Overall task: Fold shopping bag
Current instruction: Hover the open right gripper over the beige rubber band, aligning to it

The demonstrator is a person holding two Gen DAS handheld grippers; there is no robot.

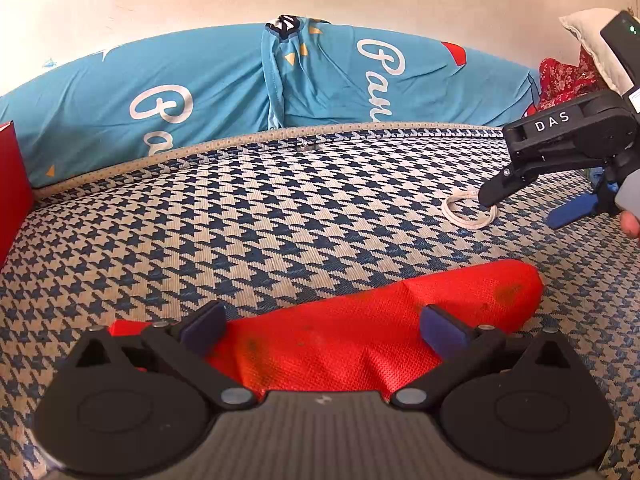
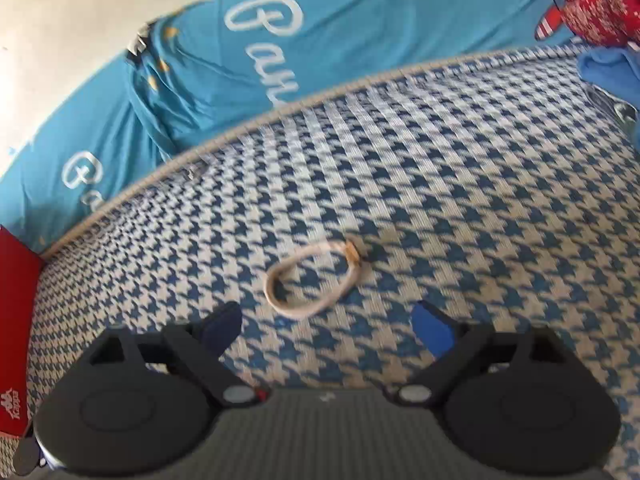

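Your left gripper (image 1: pixel 322 326) has its jaws spread wide with the crumpled red mesh-fabric shopping bag (image 1: pixel 372 328) lying right between them on the blue-and-cream houndstooth mattress (image 1: pixel 260 216), pads not pinching it. Your right gripper (image 2: pixel 328 326) has its jaws wide apart too, nothing in them, and the small cream elastic loop (image 2: pixel 310 278) sits just ahead of the tips, slightly toward the left jaw. Past both sets of jaws there's the bright blue printed sheet (image 1: pixel 200 92) bunched along the wall.
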